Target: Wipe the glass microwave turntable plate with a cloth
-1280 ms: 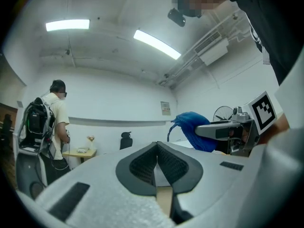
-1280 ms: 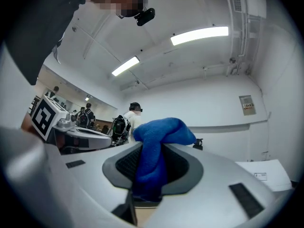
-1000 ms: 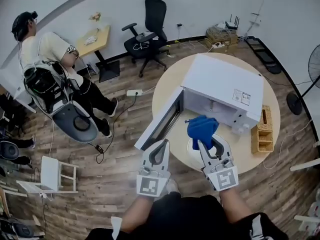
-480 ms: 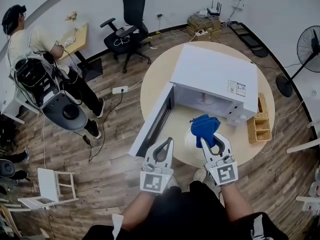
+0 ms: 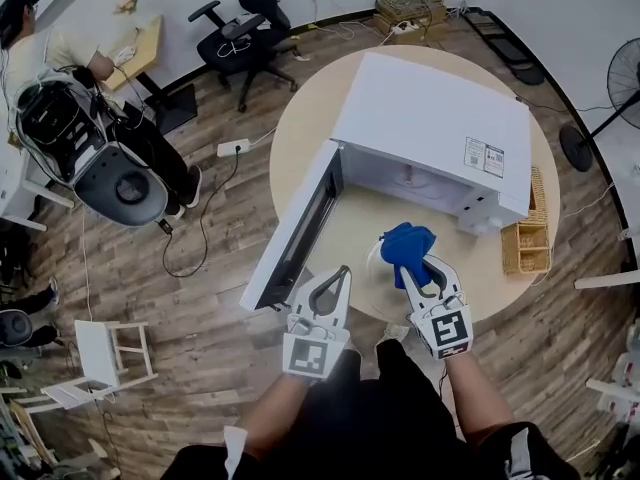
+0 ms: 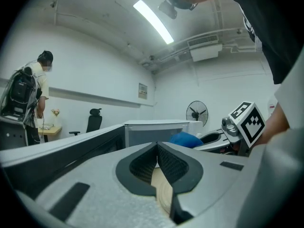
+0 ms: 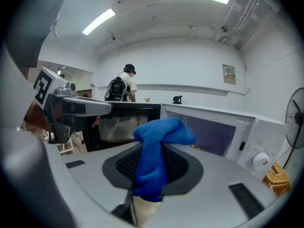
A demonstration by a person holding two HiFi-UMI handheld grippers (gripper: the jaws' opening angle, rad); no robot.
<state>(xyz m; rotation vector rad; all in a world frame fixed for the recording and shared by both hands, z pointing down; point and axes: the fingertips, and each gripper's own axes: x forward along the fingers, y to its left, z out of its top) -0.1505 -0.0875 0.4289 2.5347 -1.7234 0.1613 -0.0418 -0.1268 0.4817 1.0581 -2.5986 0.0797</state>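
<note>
- The right gripper (image 5: pixel 417 268) is pinched on a blue cloth (image 5: pixel 405 243). The cloth's lower end is clamped between the two pads and its bunched top stands up above them.
- The left gripper (image 5: pixel 342 273) has its jaws pressed together with nothing between them. It is held just beside the right one, at about the same height.
- Compared with a second ago, both grippers keep the same pose side by side and the grip on the cloth is unchanged.
- The glass turntable plate (image 5: pixel 378 273) lies flat on the table (image 5: pixel 300 148) under and just left of the right gripper, showing only as a faint pale ring. Whether the cloth touches it cannot be told.
- The cloth now sits clear of the open front of the microwave (image 5: pixel 430 118), over the table before it. A second ago its top overlapped the lower edge of that opening.
- The microwave door (image 5: pixel 295 233) stands swung wide open to the left, as before, with the left gripper near its outer end.
- The head view has shifted, so the microwave and table fill more of the frame.
- A wicker basket (image 5: pixel 527 246) stands on the table just right of the microwave.
- A seated person (image 5: pixel 50 63) and an office chair (image 5: pixel 240 33) now sit nearer the upper left edge.
</note>
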